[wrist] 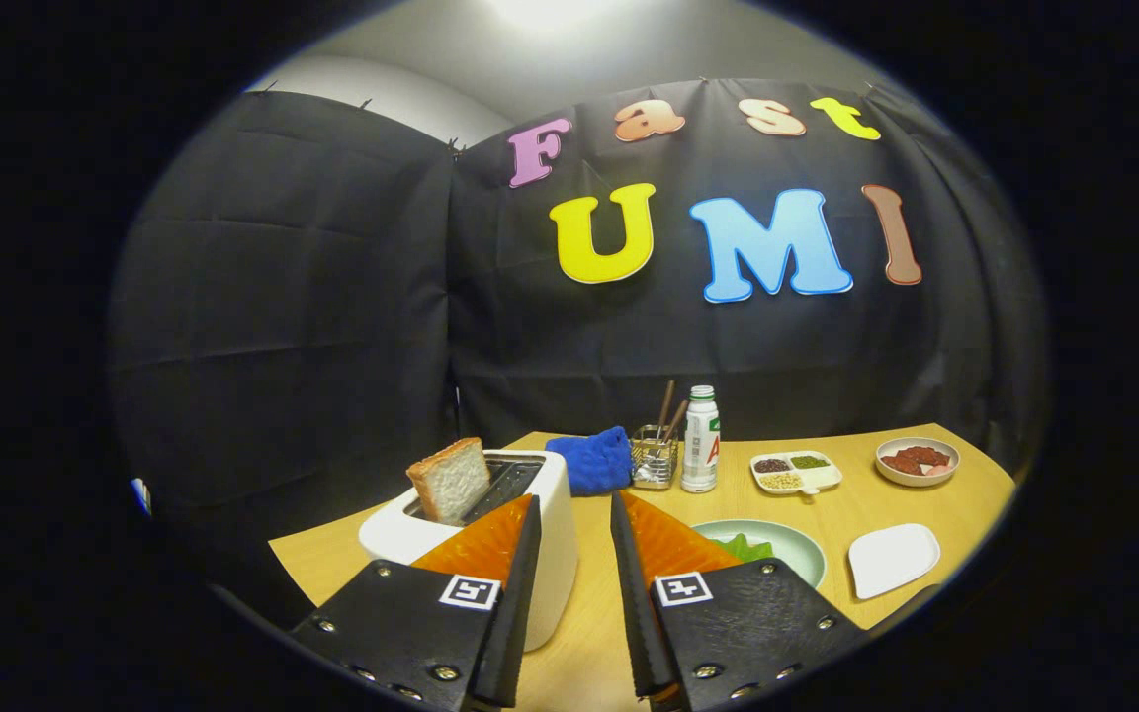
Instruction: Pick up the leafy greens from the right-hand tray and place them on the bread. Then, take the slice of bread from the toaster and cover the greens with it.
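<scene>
Judging from the leafy greens [745,547] already lying on the green plate [807,559] behind our right finger, we take the first step as done; the slice of bread [450,480] stands in the toaster [550,554] just ahead-left, untouched, and our gripper [574,514] hangs open, holding nothing

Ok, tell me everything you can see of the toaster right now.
The toaster is a white, rounded box with a smooth, glossy-looking shell, standing upright on the wooden table. Its top has a dark slot, and one slice of bread stands in it, leaning and sticking well out. The open gripper hangs just before it, one finger overlapping its front; contact can't be judged. A blue cloth lies just behind it.
</scene>
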`<state>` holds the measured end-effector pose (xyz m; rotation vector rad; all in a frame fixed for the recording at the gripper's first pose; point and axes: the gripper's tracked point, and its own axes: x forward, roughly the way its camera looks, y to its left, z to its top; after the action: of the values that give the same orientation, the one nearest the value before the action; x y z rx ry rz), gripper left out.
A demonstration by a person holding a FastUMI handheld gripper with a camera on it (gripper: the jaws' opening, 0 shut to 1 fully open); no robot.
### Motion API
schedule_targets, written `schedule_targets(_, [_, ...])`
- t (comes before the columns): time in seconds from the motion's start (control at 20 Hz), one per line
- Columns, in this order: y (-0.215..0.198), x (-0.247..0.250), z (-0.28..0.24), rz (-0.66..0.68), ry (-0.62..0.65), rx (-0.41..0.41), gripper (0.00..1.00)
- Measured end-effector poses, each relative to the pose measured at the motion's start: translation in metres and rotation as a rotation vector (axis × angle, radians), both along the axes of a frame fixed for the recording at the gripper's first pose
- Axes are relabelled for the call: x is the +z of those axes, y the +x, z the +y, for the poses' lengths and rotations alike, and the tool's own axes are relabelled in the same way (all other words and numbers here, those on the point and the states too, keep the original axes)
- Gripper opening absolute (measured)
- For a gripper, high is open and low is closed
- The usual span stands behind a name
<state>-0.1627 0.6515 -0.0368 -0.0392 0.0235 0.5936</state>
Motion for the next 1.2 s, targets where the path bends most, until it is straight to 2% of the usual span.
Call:
schedule_targets(0.2, [-0.003,-0.008,0.035,0.037,-0.012,0.031,0.43])
schedule_targets(0.65, [-0.009,-0.018,0.096,0.018,-0.088,0.066,0.43])
schedule_targets(1.2, [0.011,-0.026,0.123,-0.044,-0.179,-0.017,0.43])
